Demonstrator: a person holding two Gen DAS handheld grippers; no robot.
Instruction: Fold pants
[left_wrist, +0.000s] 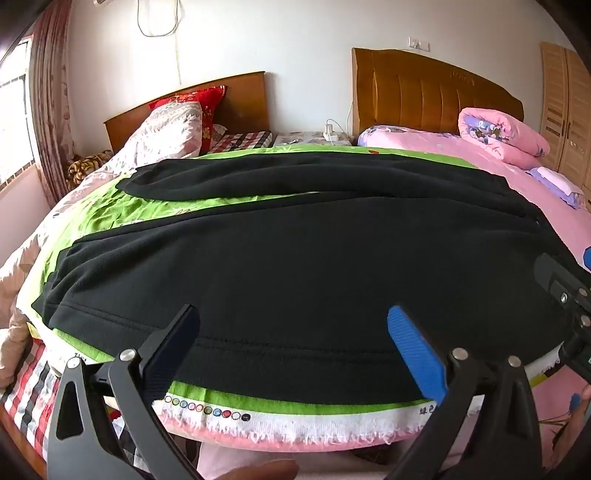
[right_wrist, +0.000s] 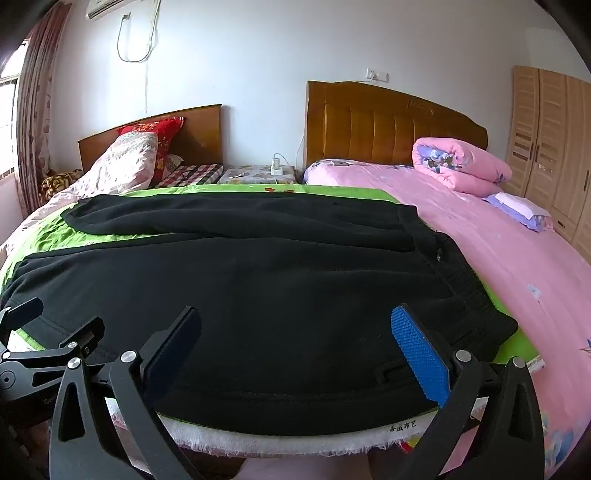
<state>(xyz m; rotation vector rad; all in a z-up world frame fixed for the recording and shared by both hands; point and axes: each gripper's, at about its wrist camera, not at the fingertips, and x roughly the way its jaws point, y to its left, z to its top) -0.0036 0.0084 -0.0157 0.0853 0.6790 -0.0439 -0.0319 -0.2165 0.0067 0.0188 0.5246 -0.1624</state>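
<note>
Across the green cloth (left_wrist: 110, 218) your black pants (left_wrist: 295, 258) lie flat, probably soft, limp fleece; with left gripper (left_wrist: 293, 350) and right gripper (right_wrist: 295, 354) spread empty, pinch the near hem.

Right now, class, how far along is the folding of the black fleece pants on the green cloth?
Done: the black fleece pants lie spread on the green printed cloth, both legs apart, waistband toward the pink bedsheet. In hand: nothing; the left claw and right claw stand open at the near edge, gripping no fabric. Left: every fold, since no fold shows yet.
</note>
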